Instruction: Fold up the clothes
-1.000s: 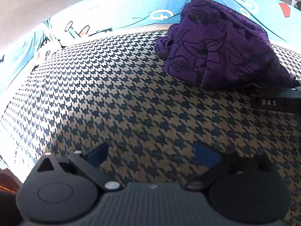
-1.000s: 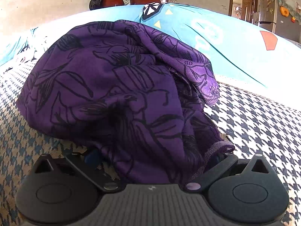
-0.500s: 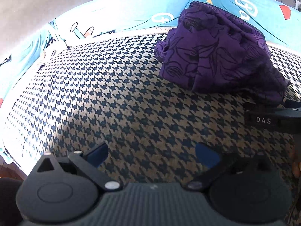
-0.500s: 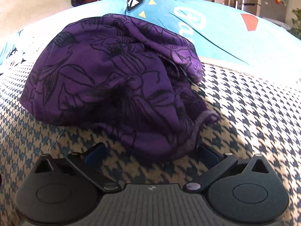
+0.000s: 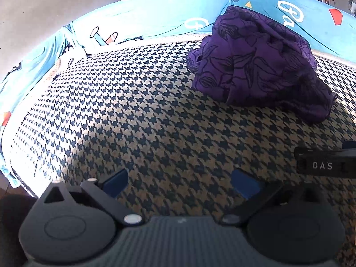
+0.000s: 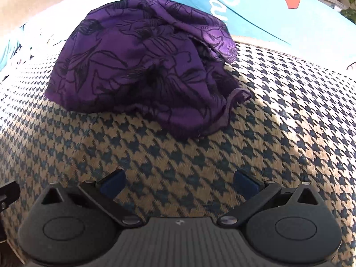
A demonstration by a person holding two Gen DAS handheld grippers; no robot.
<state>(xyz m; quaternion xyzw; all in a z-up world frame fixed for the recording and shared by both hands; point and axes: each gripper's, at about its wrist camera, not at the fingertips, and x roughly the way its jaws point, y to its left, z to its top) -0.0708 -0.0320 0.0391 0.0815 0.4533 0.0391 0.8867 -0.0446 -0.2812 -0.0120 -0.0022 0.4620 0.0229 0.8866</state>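
Purple garment (image 6: 144,62) now lies crumpled at upper centre, released as you drew your right gripper (image 6: 178,183) back; both grippers gape empty, left gripper (image 5: 181,183) too, folding unstarted.

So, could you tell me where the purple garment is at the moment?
The purple garment lies bunched on the houndstooth cover, against the blue sheet: ahead of the right gripper, upper right in the left wrist view.

surface: houndstooth cover (image 5: 155,115) | behind: blue printed sheet (image 5: 155,15) | wall: beige (image 5: 33,6) | light: sun patches
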